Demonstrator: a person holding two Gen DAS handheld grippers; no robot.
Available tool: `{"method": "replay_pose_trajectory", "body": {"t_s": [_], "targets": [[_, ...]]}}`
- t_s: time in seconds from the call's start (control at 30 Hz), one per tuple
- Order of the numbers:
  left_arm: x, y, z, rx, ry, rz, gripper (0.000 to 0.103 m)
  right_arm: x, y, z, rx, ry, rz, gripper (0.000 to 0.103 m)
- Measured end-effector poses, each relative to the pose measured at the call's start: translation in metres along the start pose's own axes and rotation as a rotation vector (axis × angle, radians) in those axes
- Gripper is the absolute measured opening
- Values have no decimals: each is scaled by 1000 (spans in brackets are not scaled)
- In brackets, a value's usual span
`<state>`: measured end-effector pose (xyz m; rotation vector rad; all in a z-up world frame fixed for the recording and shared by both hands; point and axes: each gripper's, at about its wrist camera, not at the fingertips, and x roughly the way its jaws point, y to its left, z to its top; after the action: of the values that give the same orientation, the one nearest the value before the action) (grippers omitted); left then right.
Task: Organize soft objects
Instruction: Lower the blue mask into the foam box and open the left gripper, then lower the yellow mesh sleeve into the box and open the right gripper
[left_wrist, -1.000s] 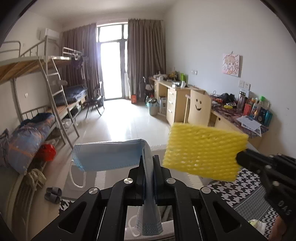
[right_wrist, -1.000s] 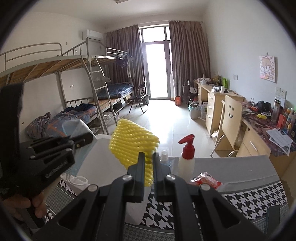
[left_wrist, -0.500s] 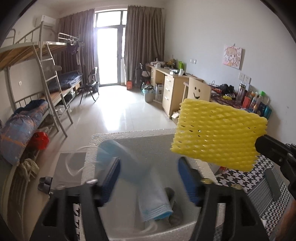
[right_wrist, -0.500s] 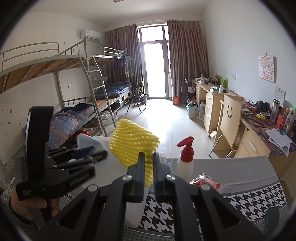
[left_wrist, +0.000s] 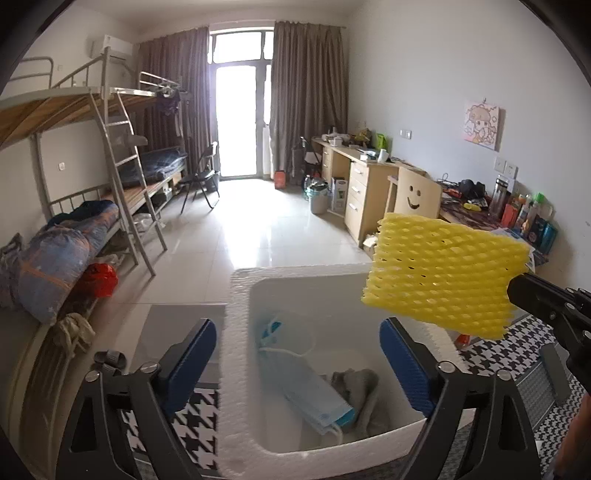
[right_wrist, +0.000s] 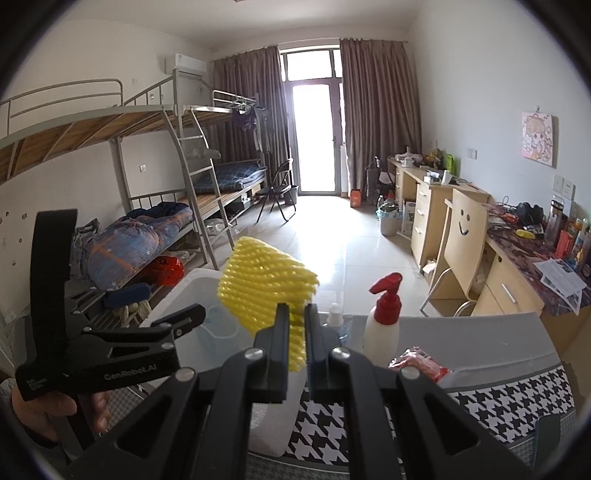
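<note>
The white foam box (left_wrist: 236, 354) is cut off by the frame's lower edge; a grey cloth (left_wrist: 364, 387) inside lies half hidden under one blue face mask (left_wrist: 314, 391). The left gripper (left_wrist: 297, 365) hangs over the box, jaws opening, nothing between them. The right gripper (right_wrist: 296, 325) is clamped on one yellow foam net (right_wrist: 264, 280) just above the box's rim; two pump bottles (right_wrist: 382, 325) behind
</note>
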<state>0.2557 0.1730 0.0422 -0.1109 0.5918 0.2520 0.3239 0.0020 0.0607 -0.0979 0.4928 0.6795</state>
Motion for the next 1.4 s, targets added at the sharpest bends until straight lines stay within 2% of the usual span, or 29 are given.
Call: {"method": "replay_pose_trajectory", "body": {"t_s": [0.37,0.8,1.23,1.27,1.33,1.4], "targets": [[-20,22,-4,-55,-47,79,102,8,11,2,-9,15,24,10],[-34,38,-16,-72,-74,160,102,26,26,0,-17,54,51,10],[-35,49,-23,-78,-71,200,102,46,36,-3,-15,107,56,11],[-35,49,-23,-77,-73,200,102,47,37,-4,-15,111,57,12],[-37,48,-23,-73,-75,202,102,49,38,-6,-15,121,55,30],[-37,49,-24,-78,-77,196,102,51,37,-7,-8,131,64,41]]}}
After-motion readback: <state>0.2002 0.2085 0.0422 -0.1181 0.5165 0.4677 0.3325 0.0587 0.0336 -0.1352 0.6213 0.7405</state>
